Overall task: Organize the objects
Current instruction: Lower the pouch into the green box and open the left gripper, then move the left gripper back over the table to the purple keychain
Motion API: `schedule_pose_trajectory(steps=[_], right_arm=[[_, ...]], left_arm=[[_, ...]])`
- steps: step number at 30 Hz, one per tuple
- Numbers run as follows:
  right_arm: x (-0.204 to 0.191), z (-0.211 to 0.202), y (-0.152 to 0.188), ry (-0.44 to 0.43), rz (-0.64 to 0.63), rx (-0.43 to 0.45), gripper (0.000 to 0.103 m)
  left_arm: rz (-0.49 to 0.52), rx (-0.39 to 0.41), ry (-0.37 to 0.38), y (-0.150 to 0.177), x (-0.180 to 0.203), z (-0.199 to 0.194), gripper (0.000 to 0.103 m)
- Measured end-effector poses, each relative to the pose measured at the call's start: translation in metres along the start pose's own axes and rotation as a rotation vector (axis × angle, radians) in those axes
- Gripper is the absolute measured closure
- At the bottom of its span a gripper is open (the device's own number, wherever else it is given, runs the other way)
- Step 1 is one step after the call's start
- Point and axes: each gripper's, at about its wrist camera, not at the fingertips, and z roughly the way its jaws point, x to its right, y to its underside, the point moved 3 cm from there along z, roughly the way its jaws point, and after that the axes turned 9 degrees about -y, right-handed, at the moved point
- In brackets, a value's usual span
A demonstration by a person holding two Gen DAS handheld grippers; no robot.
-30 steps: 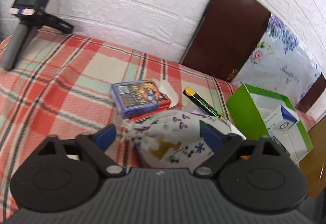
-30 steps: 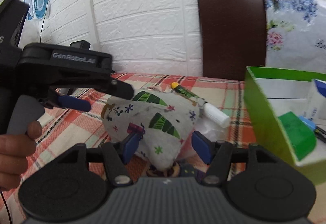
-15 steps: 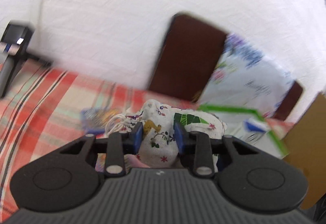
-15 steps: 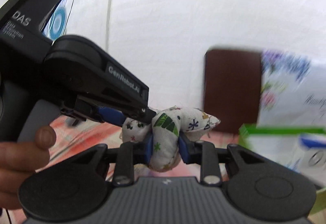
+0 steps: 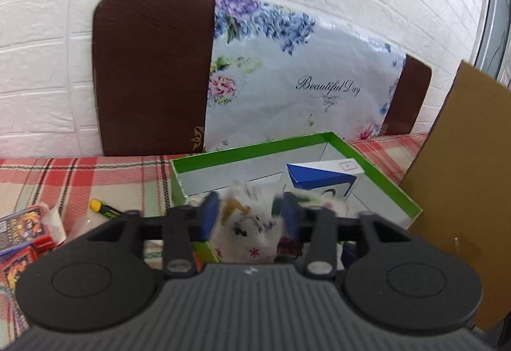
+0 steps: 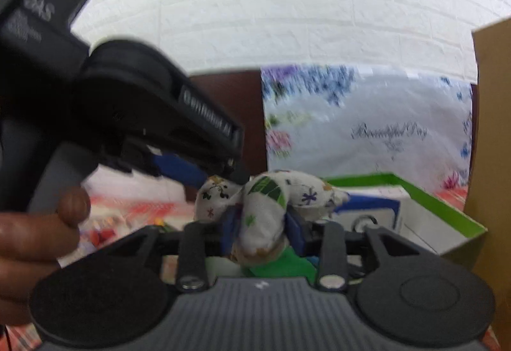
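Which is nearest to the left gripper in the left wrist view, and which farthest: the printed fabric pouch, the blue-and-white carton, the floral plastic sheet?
1. Printed fabric pouch, between the opening jaws of the left gripper.
2. Blue-and-white carton, just beyond, right, inside the green box.
3. Floral plastic sheet, farthest, against the wall.

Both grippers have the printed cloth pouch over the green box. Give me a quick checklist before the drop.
1. Cloth pouch between the right gripper pads: ok, though its jaws are opening.
2. Left gripper around the pouch's other end: ok, jaws opening; pad contact cannot tell, blurred.
3. Pouch over the green box: ok in the left wrist view.
4. Free floor in the box: cannot tell; a blue and white carton stands behind the pouch.
5. Yellow-capped marker and card box outside the box: ok, clear of the drop.
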Motion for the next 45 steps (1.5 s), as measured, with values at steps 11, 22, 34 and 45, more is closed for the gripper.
schedule_pose_trajectory(steps=[11, 22, 34, 45], right_arm=[[0.052, -0.022, 0.011, 0.243, 0.075, 0.176, 0.041], [0.059, -0.024, 0.022, 0.332, 0.042, 0.179, 0.028], [0.055, -0.025, 0.022, 0.318, 0.041, 0.188, 0.025], [0.039, -0.047, 0.020, 0.267, 0.061, 0.184, 0.024]], left_arm=[[0.138, 0.169, -0.228, 0.008, 0.034, 0.015, 0.016], [0.172, 0.249, -0.414, 0.016, 0.037, 0.032, 0.007], [0.247, 0.208, -0.490, 0.019, 0.029, 0.035, 0.007], [0.226, 0.145, -0.464, 0.043, 0.023, -0.007, 0.007]])
